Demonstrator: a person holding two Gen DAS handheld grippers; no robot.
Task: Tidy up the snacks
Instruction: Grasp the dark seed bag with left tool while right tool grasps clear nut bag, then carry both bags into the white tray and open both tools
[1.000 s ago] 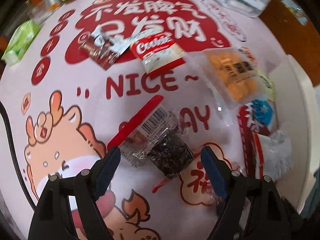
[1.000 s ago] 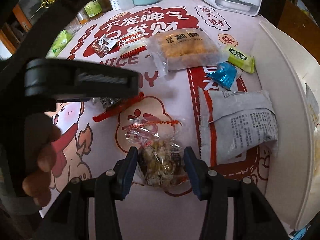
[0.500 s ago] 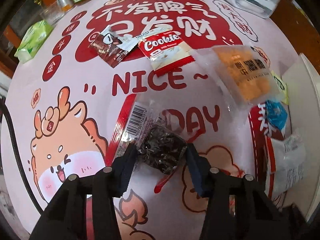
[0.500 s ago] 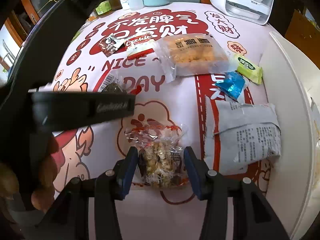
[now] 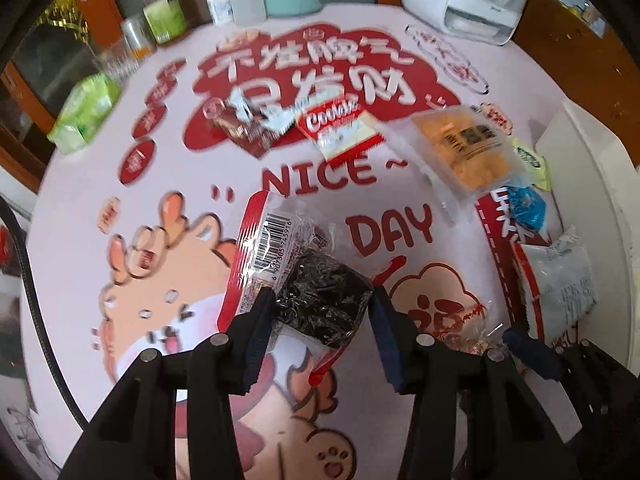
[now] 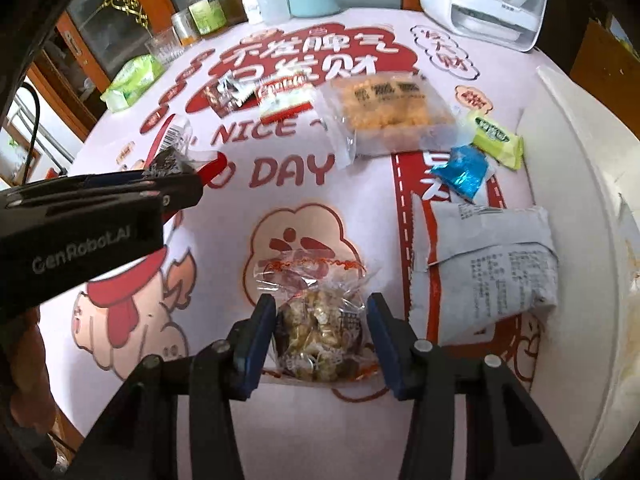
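Seaweed packet [image 5: 316, 300] sits clamped between left gripper [image 5: 320, 332] fingers.

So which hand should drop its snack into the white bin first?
Probably right. The right gripper already clamps the nut packet beside the white bin; the left gripper, holding the dark snack pack, sits farther away.

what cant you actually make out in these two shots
- Cookie packet: left wrist view, motion blur smears its small print.
- Dark snack packet: the left gripper fingers cover its sides; brand unreadable.
- Nut packet: right wrist view, its lower end is hidden behind the right gripper.
- White tray: cut off by the right edge; contents unclear.
- Grey bag: print too small to read.
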